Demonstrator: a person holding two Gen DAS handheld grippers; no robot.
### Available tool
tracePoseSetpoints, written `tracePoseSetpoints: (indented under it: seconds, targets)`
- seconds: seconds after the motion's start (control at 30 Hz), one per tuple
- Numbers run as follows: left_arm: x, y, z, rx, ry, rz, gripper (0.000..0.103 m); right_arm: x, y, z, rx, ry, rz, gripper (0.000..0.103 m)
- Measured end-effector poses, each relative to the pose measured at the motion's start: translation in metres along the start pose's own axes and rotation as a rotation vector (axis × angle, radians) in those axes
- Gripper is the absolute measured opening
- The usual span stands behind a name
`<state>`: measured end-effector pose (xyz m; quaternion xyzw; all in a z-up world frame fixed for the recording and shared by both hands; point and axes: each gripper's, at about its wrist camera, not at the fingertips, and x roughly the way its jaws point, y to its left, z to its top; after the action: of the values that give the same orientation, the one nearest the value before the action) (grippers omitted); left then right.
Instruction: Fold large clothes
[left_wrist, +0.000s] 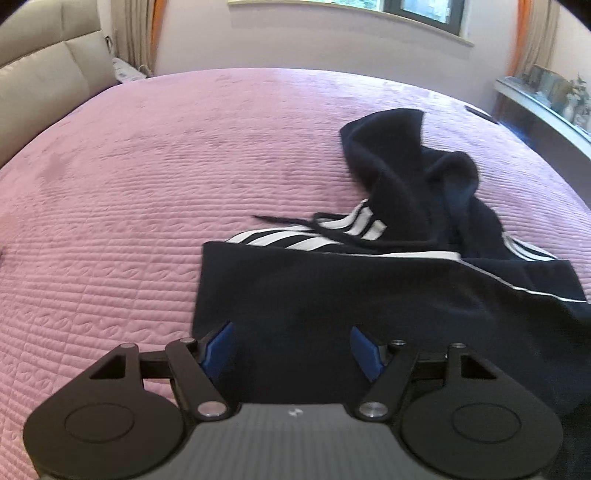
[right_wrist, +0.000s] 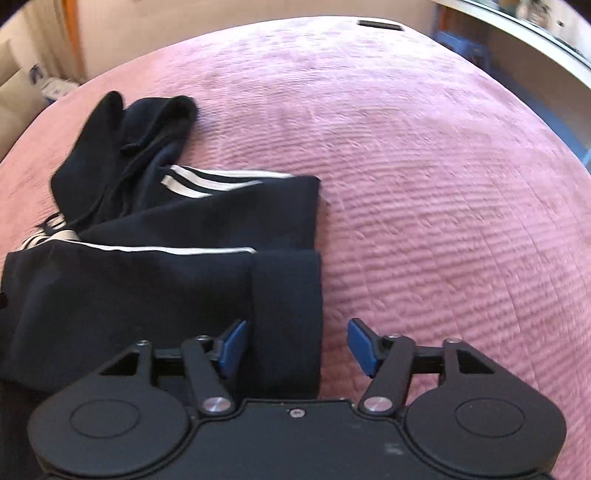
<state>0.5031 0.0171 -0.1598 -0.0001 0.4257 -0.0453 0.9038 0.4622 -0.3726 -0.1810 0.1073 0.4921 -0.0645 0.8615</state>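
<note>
A dark navy hoodie (left_wrist: 369, 291) with white sleeve stripes (left_wrist: 295, 238) lies partly folded on the pink quilted bedspread (left_wrist: 147, 177). Its hood (left_wrist: 399, 162) is bunched at the far side, and a drawstring (left_wrist: 284, 220) trails left. My left gripper (left_wrist: 293, 349) is open over the garment's near left part, blue pads (left_wrist: 221, 347) apart with dark cloth below them. In the right wrist view the hoodie (right_wrist: 147, 280) fills the left, and a folded band (right_wrist: 288, 295) forms its right edge. My right gripper (right_wrist: 298, 347) is open and straddles that band; neither pad presses on it.
A beige padded headboard (left_wrist: 44, 81) stands at the left, with small items (left_wrist: 125, 72) beside it. Under the window (left_wrist: 406, 11) is a wall. A shelf with ornaments (left_wrist: 546, 107) runs along the right. A small dark object (right_wrist: 380, 25) lies at the bed's far edge.
</note>
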Motion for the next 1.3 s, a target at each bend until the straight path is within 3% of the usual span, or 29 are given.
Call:
tracePoseSetpoints:
  seconds: [0.07,0.1,0.13,0.17,0.23,0.3,0.43,0.53,0.63,0.77,0.8,0.83,0.87,0.9,1.0,1.1,1.17,1.2,1.23,1.27,1.3]
  targets:
    - [-0.003,-0.006,0.001,0.005,-0.001,-0.014,0.072,0.002,-0.005,-0.003,0.046,-0.002,0.017,0.072]
    - [-0.005,-0.009,0.0,0.006,-0.001,-0.022,0.072,0.0,-0.005,-0.003,0.06,-0.015,0.029,0.051]
    - [-0.008,-0.012,0.0,0.0,0.0,-0.036,0.072,-0.003,-0.003,-0.004,0.061,-0.033,0.029,0.019]
    - [-0.011,-0.016,0.001,-0.009,0.003,-0.058,0.072,-0.008,0.001,-0.006,0.049,-0.057,0.011,0.013]
    - [-0.015,-0.025,0.002,-0.031,0.016,-0.127,0.072,-0.025,0.016,-0.009,0.016,-0.142,0.037,0.011]
    - [-0.018,-0.04,0.005,-0.059,0.041,-0.25,0.072,-0.046,0.036,-0.014,-0.046,-0.201,0.122,0.01]
    - [-0.009,-0.069,0.011,-0.119,0.147,-0.631,0.077,-0.06,0.079,-0.027,-0.179,-0.201,0.294,0.009]
    - [0.004,-0.081,0.01,-0.187,0.246,-0.808,0.082,-0.059,0.105,-0.04,-0.28,-0.169,0.399,0.007]
    - [0.019,-0.093,0.006,-0.175,0.311,-0.84,0.088,-0.059,0.116,-0.05,-0.328,-0.147,0.438,0.007]
    - [0.042,-0.108,0.006,-0.175,0.375,-0.823,0.087,-0.06,0.101,-0.051,-0.299,-0.14,0.372,0.007]
    - [0.044,-0.11,0.008,-0.175,0.371,-0.829,0.087,-0.063,0.09,-0.048,-0.265,-0.154,0.344,0.024]
    - [0.044,-0.112,0.011,-0.17,0.367,-0.83,0.087,-0.067,0.076,-0.045,-0.224,-0.174,0.296,0.056]
    - [0.043,-0.115,0.011,-0.158,0.362,-0.822,0.088,-0.068,0.061,-0.042,-0.188,-0.184,0.245,0.068]
    - [0.042,-0.119,0.012,-0.14,0.353,-0.811,0.088,-0.069,0.047,-0.039,-0.155,-0.196,0.205,0.072]
    - [0.042,-0.131,0.012,-0.109,0.364,-0.805,0.088,-0.053,0.01,-0.028,-0.015,-0.16,0.115,0.071]
    - [0.042,-0.14,0.007,-0.101,0.37,-0.803,0.088,-0.029,-0.019,-0.026,0.128,-0.093,0.141,0.072]
    - [0.043,-0.146,0.007,-0.094,0.368,-0.805,0.088,-0.014,-0.029,-0.025,0.195,-0.072,0.204,0.072]
    - [0.043,-0.148,0.007,-0.092,0.369,-0.808,0.088,-0.011,-0.028,-0.026,0.2,-0.085,0.224,0.057]
    - [0.044,-0.151,0.008,-0.09,0.37,-0.808,0.088,-0.011,-0.024,-0.026,0.173,-0.105,0.223,0.026]
    - [0.045,-0.155,0.009,-0.091,0.369,-0.809,0.088,-0.014,-0.017,-0.025,0.137,-0.125,0.195,0.011]
    - [0.045,-0.158,0.011,-0.092,0.37,-0.815,0.087,-0.018,-0.009,-0.024,0.092,-0.146,0.186,0.008]
